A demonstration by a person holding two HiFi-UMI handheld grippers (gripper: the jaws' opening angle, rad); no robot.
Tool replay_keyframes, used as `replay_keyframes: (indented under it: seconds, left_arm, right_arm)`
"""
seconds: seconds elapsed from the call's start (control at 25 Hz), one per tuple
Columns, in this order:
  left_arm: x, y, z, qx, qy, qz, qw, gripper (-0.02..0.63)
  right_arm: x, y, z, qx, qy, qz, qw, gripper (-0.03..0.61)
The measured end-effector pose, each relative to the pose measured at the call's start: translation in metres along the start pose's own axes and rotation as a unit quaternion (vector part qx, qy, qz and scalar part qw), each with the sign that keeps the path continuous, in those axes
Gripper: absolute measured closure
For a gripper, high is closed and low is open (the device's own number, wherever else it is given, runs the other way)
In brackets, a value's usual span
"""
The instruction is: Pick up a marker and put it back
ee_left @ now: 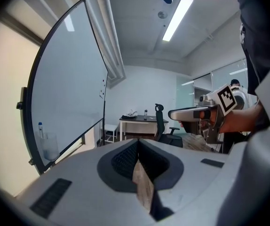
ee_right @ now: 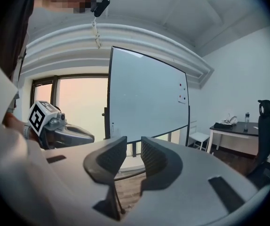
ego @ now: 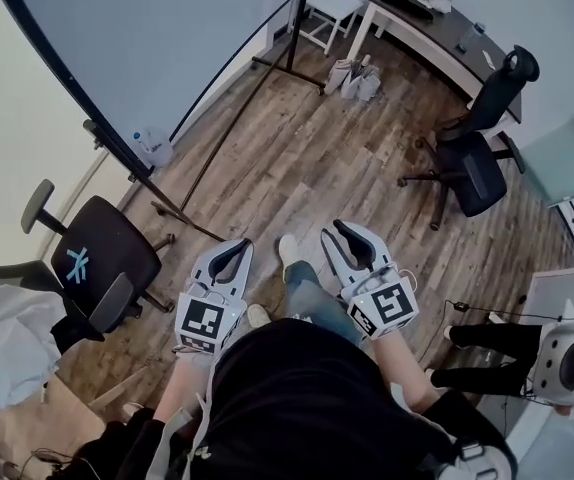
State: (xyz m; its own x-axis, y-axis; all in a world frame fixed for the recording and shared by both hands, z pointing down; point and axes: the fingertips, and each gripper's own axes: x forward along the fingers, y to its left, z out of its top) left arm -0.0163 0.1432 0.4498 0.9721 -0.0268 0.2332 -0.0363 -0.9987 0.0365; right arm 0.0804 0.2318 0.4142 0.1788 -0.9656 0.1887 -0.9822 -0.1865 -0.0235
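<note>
A marker with a blue cap [ee_left: 40, 128] stands in a clear cup [ee_left: 48, 147] fixed to the whiteboard's [ee_left: 69, 93] lower left edge. The same cup [ego: 153, 149] shows in the head view by the board's frame, well ahead and left of both grippers. My left gripper [ego: 229, 258] is held at waist height with its pads pressed together at the tips [ee_left: 138, 142], holding nothing. My right gripper [ego: 352, 243] sits beside it, its jaws a small way apart [ee_right: 133, 142] and empty. Both point out over the wooden floor.
The whiteboard's stand legs [ego: 192, 223] run across the floor ahead. A black office chair [ego: 102, 258] is at the left, another [ego: 477, 158] at the right by a dark-topped desk [ego: 437, 28]. A white stool [ego: 327, 8] stands at the back. Another person's legs [ego: 487, 353] are at the lower right.
</note>
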Motion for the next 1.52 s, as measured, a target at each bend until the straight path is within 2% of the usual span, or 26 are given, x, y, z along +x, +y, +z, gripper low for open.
replay_keyframes:
  seconds: [0.2, 0.48, 0.84, 1.0, 1.12, 1.4, 1.52]
  left_arm:
    - [0.034, 0.038, 0.007, 0.01, 0.01, 0.029, 0.9995, 0.604]
    - [0.075, 0.093, 0.022, 0.0, 0.025, 0.083, 0.9962, 0.604]
    - [0.096, 0.154, 0.026, -0.027, 0.045, 0.178, 0.9826, 0.604]
    - [0.095, 0.177, 0.03, -0.035, 0.044, 0.229, 0.9717, 0.604]
    - [0.089, 0.189, 0.03, -0.042, 0.049, 0.272, 0.9602, 0.604]
    - [0.055, 0.211, 0.018, -0.072, 0.063, 0.364, 0.9264, 0.604]
    - [0.035, 0.21, 0.01, -0.089, 0.066, 0.404, 0.908, 0.604]
  right_arm:
    - [0.049, -0.03, 0.006, 0.007, -0.003, 0.033, 0.999, 0.479]
    - [0.124, -0.066, 0.018, 0.011, 0.003, 0.092, 0.996, 0.479]
    - [0.215, -0.078, 0.032, 0.007, 0.009, 0.194, 0.981, 0.48]
    - [0.251, -0.071, 0.037, -0.004, 0.014, 0.252, 0.968, 0.48]
    - [0.276, -0.062, 0.039, -0.008, 0.017, 0.298, 0.955, 0.48]
    - [0.32, -0.023, 0.039, -0.02, 0.025, 0.385, 0.922, 0.48]
    - [0.33, -0.005, 0.035, -0.028, 0.031, 0.417, 0.908, 0.48]
